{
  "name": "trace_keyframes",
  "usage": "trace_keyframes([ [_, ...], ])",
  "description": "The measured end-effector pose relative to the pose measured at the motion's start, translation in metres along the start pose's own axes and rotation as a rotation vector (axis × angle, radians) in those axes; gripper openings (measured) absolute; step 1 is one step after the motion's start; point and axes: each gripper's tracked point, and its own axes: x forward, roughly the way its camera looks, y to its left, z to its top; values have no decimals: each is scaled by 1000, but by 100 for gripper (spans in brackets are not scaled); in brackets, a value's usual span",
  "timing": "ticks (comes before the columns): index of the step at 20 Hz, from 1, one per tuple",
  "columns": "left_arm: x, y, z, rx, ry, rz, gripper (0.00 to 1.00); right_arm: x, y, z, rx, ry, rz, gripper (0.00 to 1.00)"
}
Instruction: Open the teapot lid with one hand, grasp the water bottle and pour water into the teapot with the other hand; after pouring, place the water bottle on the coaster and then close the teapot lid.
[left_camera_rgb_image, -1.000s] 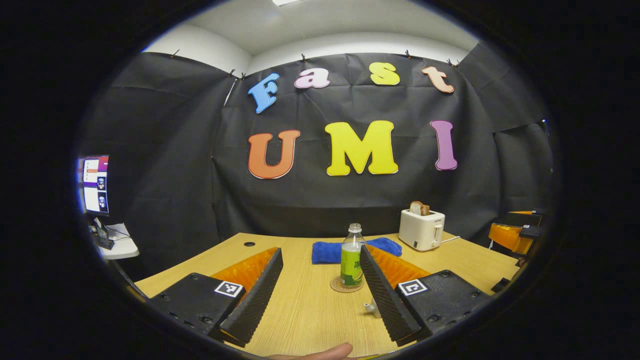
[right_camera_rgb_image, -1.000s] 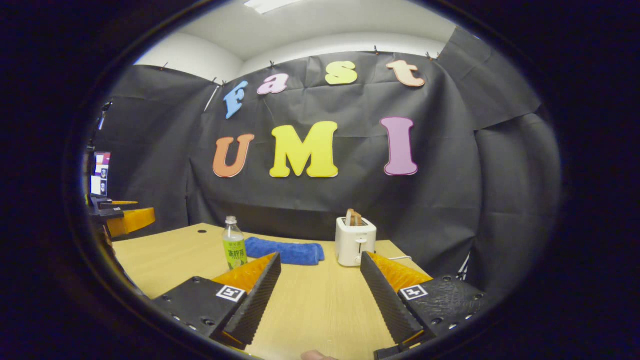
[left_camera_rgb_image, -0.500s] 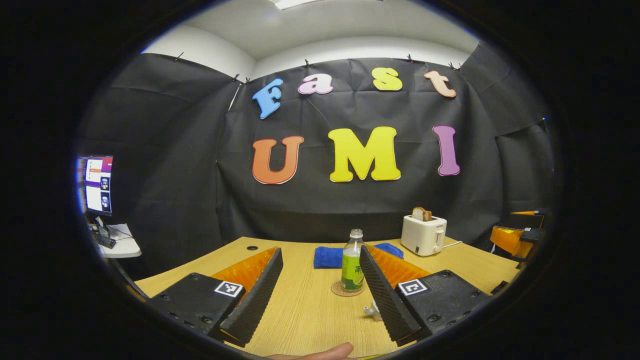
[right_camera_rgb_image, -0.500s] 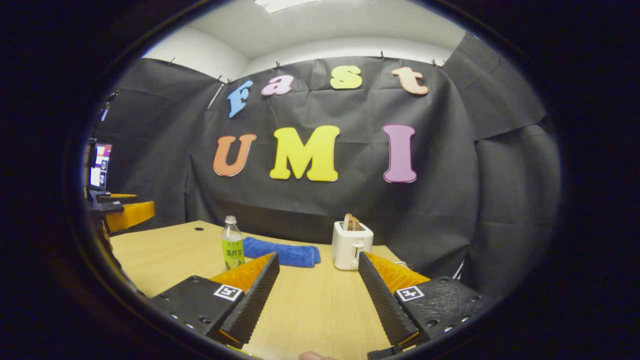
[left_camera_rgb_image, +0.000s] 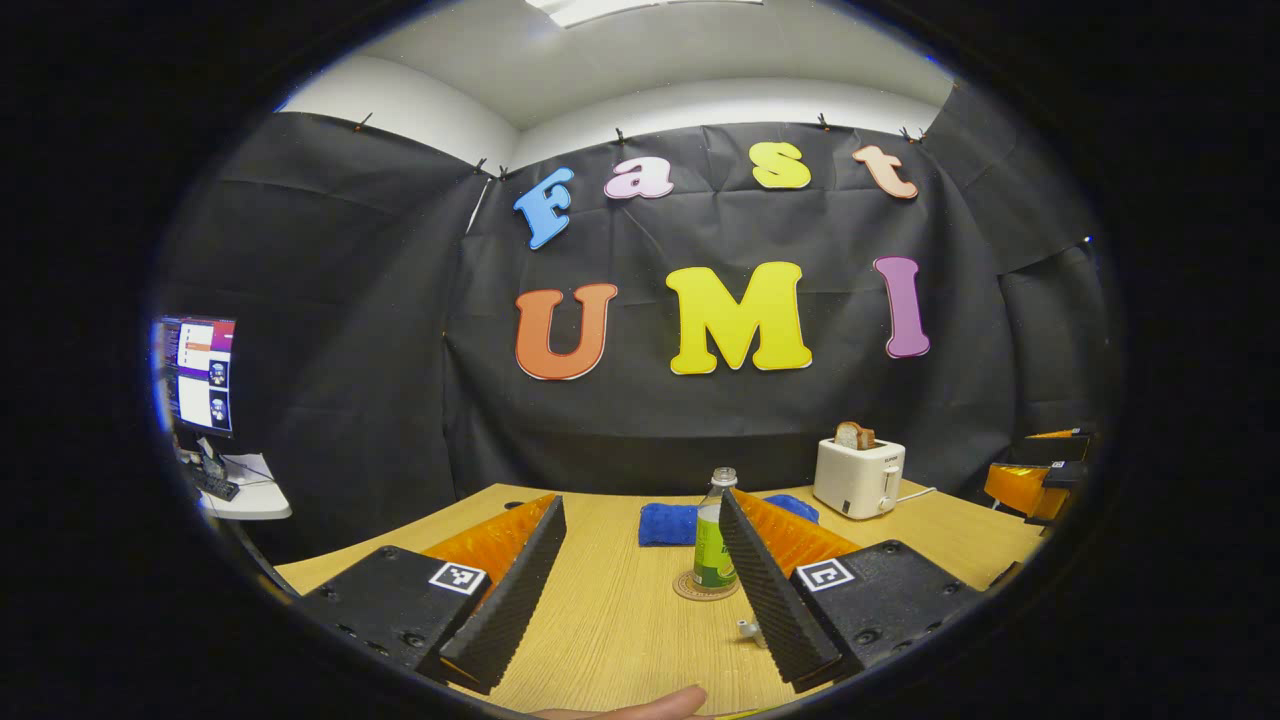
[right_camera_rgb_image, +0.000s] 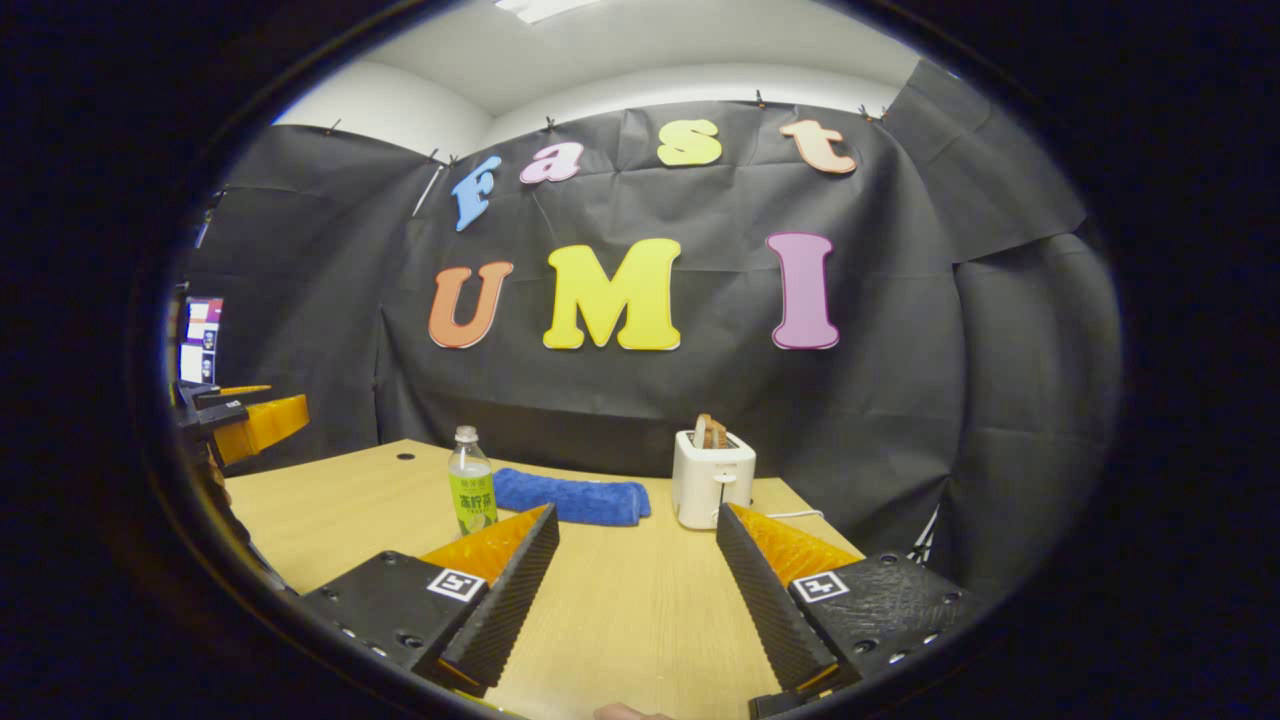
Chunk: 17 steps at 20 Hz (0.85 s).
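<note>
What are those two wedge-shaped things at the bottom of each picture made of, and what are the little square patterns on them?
They belong to the left gripper and the right gripper. Each has two long, wedge-shaped fingers with ribbed inner faces, mounted on black blocks with screw holes. Each block carries a small black-and-white square marker.

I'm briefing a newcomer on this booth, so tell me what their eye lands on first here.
First the water bottle, upright on a round coaster mid-table, just ahead of the open left gripper. Behind it a folded blue towel lies across the wooden table, with a white toaster holding bread to its right. The right gripper hangs open over bare tabletop.
</note>
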Motion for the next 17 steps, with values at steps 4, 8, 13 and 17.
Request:
trace_keyframes([
  [4,-3,0,3,-1,-8,0,96,1,-5,-1,21,0,-13,95],
  [8,-5,-6,4,-3,-7,-5,96,-5,-12,7,16,-19,-31,95],
  [13,-9,-18,7,11,-23,-20,96,-4,-22,6,5,-22,-41,95],
  [17,-8,-26,3,15,-24,-19,96,-2,-32,7,12,-26,-46,95],
])
